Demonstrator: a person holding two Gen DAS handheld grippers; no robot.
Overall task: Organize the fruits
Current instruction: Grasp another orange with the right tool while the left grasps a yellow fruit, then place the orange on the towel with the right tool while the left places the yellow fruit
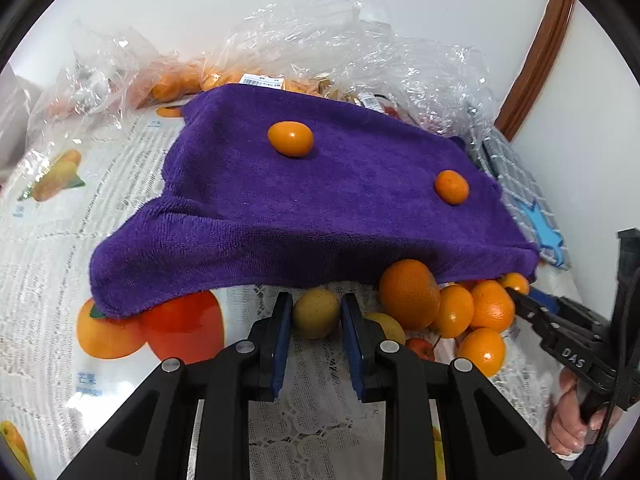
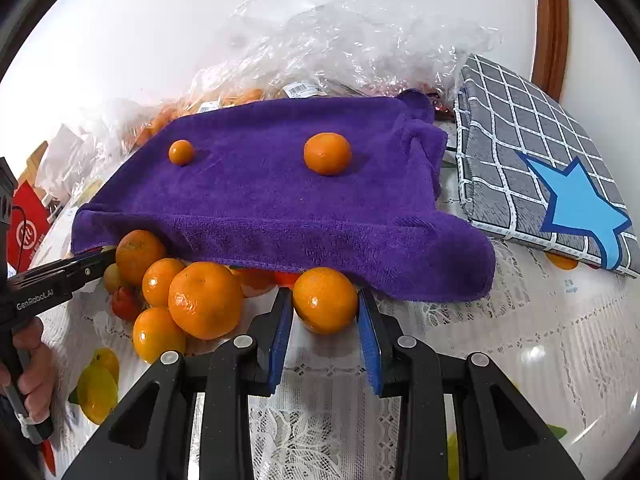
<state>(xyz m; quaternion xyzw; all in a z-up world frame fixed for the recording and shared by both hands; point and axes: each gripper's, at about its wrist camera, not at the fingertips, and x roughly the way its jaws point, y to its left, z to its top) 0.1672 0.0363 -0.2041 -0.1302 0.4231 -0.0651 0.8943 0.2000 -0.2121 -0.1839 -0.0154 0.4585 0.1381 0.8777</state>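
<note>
Ahead of both my tongs spreads the purple towel (image 1: 320, 200), carrying a tangerine (image 2: 327, 153) and a kumquat (image 2: 181, 152). My right tongs (image 2: 325, 320) stand spread with a mandarin (image 2: 325, 300) between the blue pads, seemingly touching. My left tongs (image 1: 316, 320) are spread around a greenish fruit (image 1: 316, 313).

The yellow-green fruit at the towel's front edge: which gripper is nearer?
Left. The left gripper has the yellow-green fruit between its open jaws; the right gripper is off to the right, around an orange.
</note>
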